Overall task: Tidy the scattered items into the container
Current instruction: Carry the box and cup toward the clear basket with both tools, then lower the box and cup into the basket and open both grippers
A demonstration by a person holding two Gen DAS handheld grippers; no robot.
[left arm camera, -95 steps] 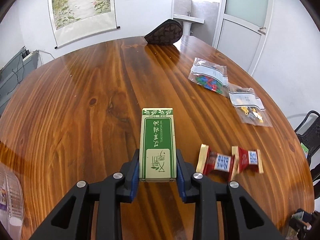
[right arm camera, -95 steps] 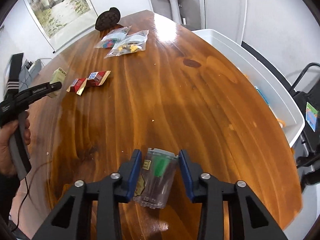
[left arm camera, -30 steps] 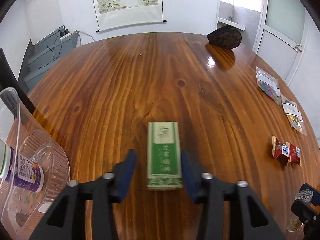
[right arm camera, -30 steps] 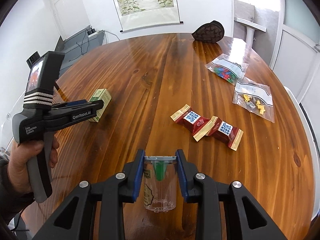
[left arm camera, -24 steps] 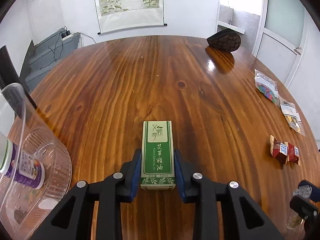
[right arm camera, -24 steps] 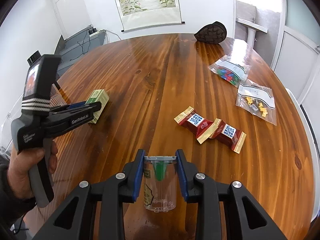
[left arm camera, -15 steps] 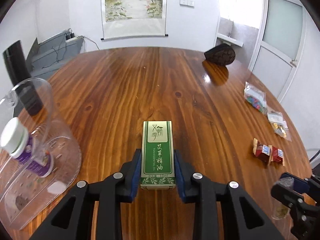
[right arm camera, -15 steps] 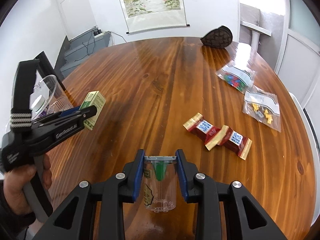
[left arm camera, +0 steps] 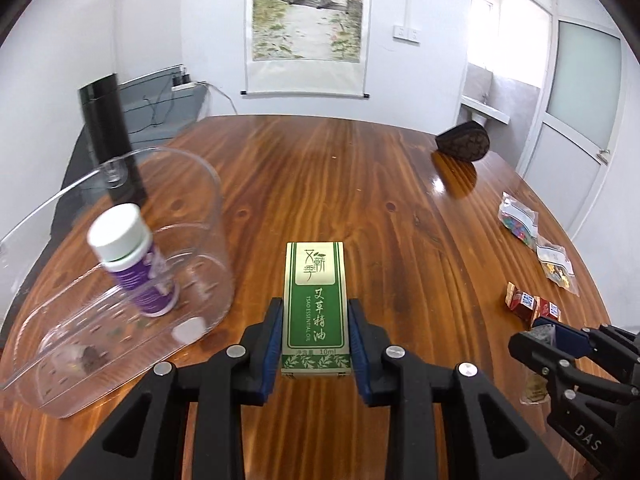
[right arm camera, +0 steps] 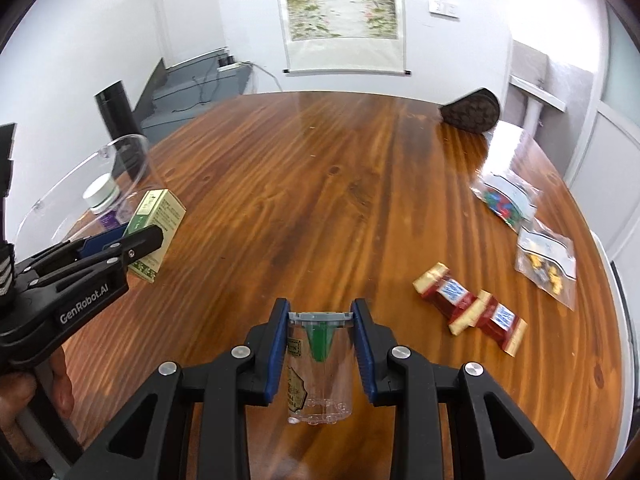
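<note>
A white-walled room with a hanging scroll painting point(left arm camera: 306, 26) surrounds a glossy round wooden table point(left arm camera: 340, 184). The left gripper point(left arm camera: 316, 330) pinches a green carton point(left arm camera: 316, 304) by its long sides, label up and clear of the wood, likely so it can go into the container endways. The clear container point(left arm camera: 120, 264) lies just to its left, open side up, with a white-capped purple bottle point(left arm camera: 132, 264) leaning inside it. The right gripper point(right arm camera: 320, 346) clamps a clear plastic jar point(right arm camera: 320, 364) across its width, lid pointing away, carried toward the same side. Farther out on the right, two red snack packets point(right arm camera: 470, 310) and two zip bags point(right arm camera: 524, 232) are not yet collected. A dark patterned pouch point(right arm camera: 472, 116) sits at the far edge.
</note>
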